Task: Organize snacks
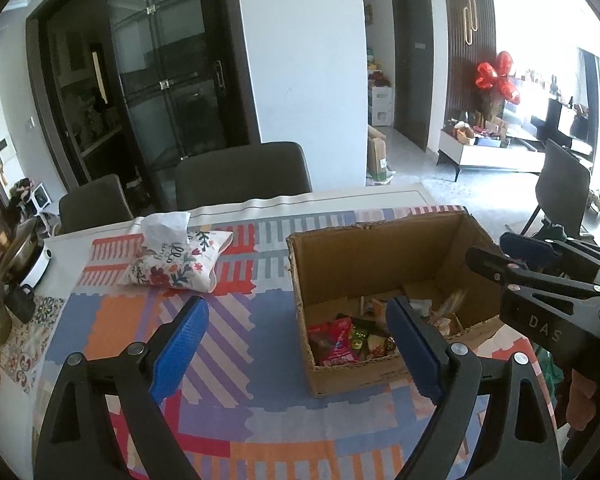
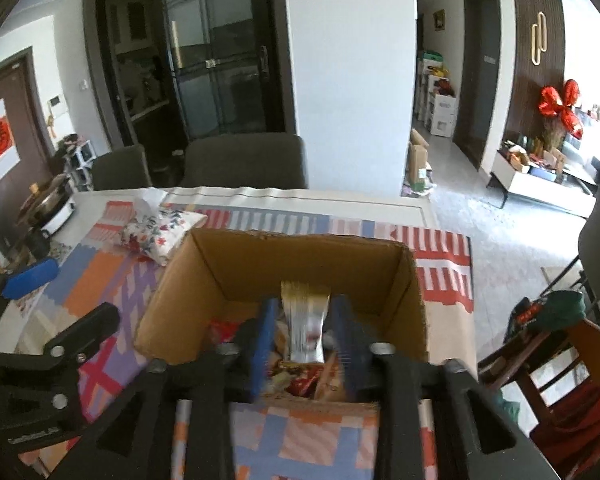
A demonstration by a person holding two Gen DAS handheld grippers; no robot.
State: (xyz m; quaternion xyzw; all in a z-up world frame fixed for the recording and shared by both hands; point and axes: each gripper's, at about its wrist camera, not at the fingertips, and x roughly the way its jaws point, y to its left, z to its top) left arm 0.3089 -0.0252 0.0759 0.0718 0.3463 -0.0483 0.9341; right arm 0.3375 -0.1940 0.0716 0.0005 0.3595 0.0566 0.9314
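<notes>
Right wrist view: my right tool point(image 2: 302, 336) hangs over the open cardboard box point(image 2: 260, 264) with a silver-and-gold snack packet point(image 2: 306, 320) between its blue pads point(image 2: 262, 344). The packet is motion-blurred and I see gaps beside it, so I read the jaws as parted and the packet as dropping free, straight onto the pile of snacks point(image 2: 300, 380) already in the box. I aim from the box's 6 o'clock wall so the release falls inside rather than onto the patterned cloth.

On the left wrist view, my left tool point(image 1: 296, 340) has its jaws wide apart and carries nothing. It waits at the box's 9 o'clock over the desk point(image 1: 236, 320), clear of the drop. The floral tissue pouch point(image 1: 180, 260) lies toward 11 o'clock, well apart from the box.
</notes>
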